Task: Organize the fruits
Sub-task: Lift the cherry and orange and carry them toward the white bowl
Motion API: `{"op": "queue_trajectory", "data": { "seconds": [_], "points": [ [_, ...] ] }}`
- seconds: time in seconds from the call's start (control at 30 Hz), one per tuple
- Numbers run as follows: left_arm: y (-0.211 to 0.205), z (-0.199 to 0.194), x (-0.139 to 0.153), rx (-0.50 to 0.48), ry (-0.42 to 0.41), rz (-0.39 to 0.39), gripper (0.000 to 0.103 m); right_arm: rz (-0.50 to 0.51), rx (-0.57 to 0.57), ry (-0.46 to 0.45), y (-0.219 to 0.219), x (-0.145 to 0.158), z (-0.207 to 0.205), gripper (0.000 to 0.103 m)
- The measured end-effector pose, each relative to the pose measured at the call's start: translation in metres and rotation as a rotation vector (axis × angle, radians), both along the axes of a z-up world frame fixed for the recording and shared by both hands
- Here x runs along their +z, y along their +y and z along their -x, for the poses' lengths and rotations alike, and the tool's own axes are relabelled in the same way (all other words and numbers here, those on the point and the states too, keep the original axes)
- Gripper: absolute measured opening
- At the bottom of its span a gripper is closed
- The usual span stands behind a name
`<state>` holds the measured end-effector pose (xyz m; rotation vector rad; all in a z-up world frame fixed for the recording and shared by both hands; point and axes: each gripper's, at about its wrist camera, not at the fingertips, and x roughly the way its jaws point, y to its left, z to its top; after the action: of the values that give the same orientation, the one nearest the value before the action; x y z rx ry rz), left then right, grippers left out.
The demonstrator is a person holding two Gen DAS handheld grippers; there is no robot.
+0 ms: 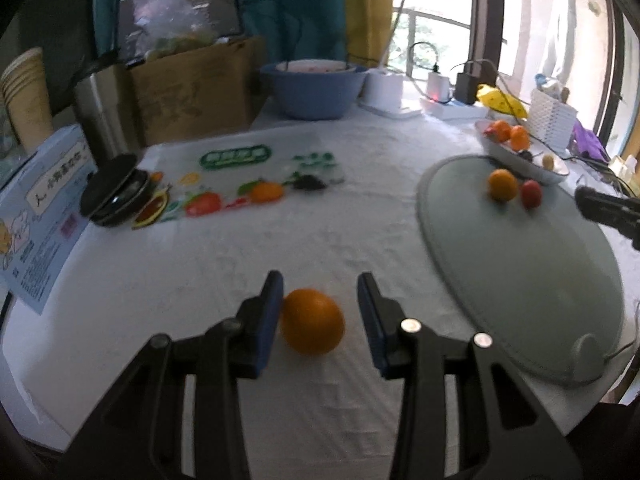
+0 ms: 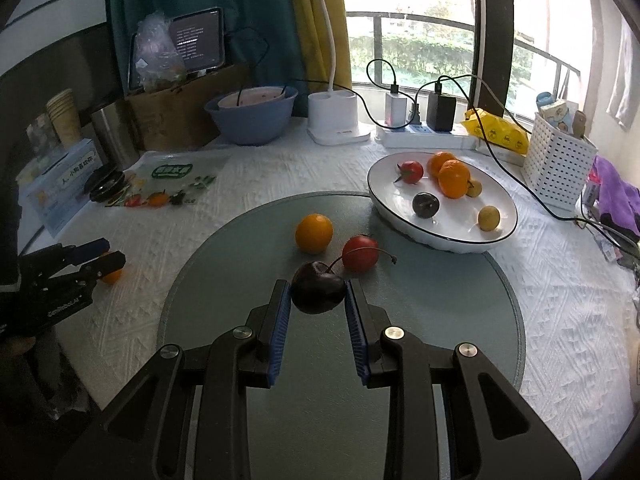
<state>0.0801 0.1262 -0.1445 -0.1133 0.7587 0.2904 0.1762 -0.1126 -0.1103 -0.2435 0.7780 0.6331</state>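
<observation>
Between left gripper fingers, spread wide: orange, touching left pad only. Right gripper: clamped on dark cherry.

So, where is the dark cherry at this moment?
In the right wrist view, the dark cherry sits between the right gripper's blue pads, above the grey round mat, just before the red fruit.

Dark cherry sitting near round grey mat's centre; orange and red fruit lying beyond it on mat; another orange resting left of mat.
</observation>
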Motion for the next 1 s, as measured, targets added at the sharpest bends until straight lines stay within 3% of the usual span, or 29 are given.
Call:
{"op": "queue_trajectory", "data": {
  "seconds": [0.1,0.23,0.27,0.47,1.0],
  "points": [
    [0.01,0.0,-0.013,0.014,0.046,0.038,0.04,0.002,0.005,-0.003,0.002,0.0,0.001,0.03],
    [0.007,0.003,-0.013,0.005,0.033,0.027,0.039,0.002,0.004,-0.004,0.002,0.001,0.001,0.03],
    [0.007,0.002,-0.013,0.006,0.03,0.03,0.033,0.001,0.004,-0.005,0.002,0.001,0.001,0.03],
    [0.0,-0.007,-0.01,-0.037,0.029,0.088,0.033,-0.009,-0.008,-0.01,-0.005,0.004,-0.003,0.03],
    [-0.073,-0.071,0.036,-0.253,-0.058,0.102,0.033,-0.062,-0.056,-0.021,-0.038,0.016,-0.03,0.03]
  ]
}}
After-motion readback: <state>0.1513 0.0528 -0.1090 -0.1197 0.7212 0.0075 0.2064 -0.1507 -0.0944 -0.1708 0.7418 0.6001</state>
